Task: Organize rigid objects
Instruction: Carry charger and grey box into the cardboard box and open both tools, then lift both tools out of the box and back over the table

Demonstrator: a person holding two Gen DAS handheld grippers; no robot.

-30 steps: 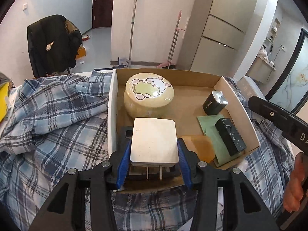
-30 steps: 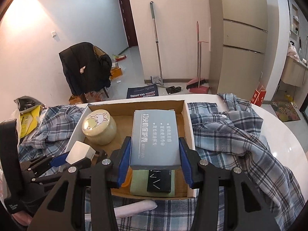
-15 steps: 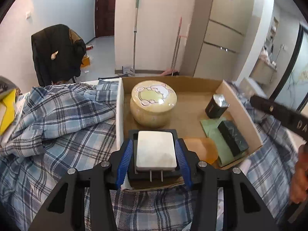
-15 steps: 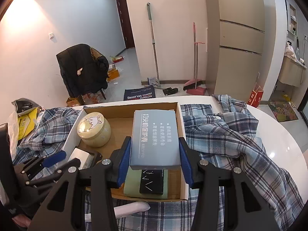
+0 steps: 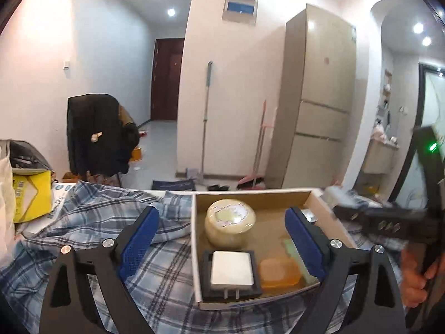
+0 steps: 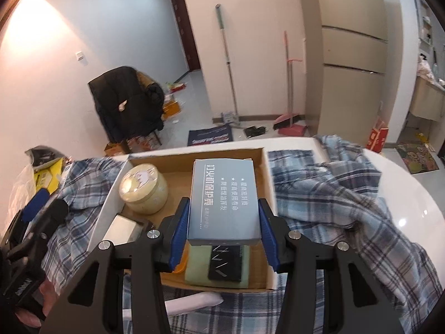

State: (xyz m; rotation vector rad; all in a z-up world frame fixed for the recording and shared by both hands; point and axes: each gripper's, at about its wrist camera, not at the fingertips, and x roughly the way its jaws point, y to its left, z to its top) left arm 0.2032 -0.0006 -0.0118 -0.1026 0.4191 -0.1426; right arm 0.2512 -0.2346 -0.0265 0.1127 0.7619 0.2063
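Looking along the left gripper: fingers spread wide, holding nothing, raised above the near end of the cardboard box. Contents, near to far: white charger seated in a black tray at the near left corner, prongs toward the camera; amber soap-like block just right of it; pale green pad partly hidden by the right finger; round cream tin behind the charger. The box sits on a plaid shirt spread over the desk. A yellow carton lies far left. No writing legible in this view.

Looking along the right gripper: fingers closed on the long sides of a grey-blue box, held flat above the right half of the cardboard box, long axis running near to far. Its printed face carries Chinese lines, apparently "打火机保护壳", with a small "ZIPPO" mark. Directly below lies a black case on the green pad; open floor shows farther back, between the tin and the right wall. Judgement: the coming placement turns on lowering into that far right space, and the right gripper is already over it.
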